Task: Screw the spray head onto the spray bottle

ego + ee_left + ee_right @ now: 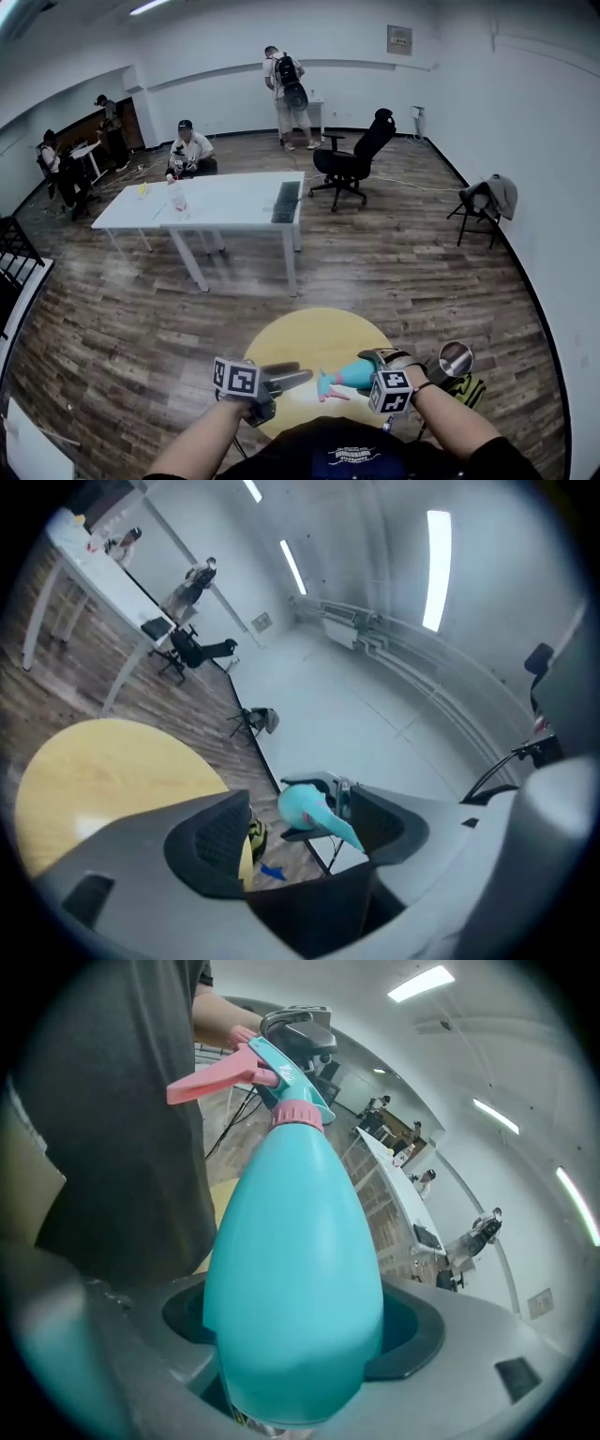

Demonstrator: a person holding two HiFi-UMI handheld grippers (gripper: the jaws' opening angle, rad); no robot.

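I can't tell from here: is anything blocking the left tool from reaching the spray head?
Nothing visible does. The left gripper, fingers apart, faces the spray head across open air; the right gripper holds the spray bottle.

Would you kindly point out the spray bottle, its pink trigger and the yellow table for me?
spray bottle [295, 1269], right gripper view, middle of its teal body
pink trigger [214, 1080], right gripper view, middle of the lever
yellow table [112, 761], left gripper view, bare top

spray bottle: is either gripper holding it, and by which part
The right gripper holds the teal spray bottle by its wide lower body, jaws clamped on both sides. The left gripper is open and grips nothing.
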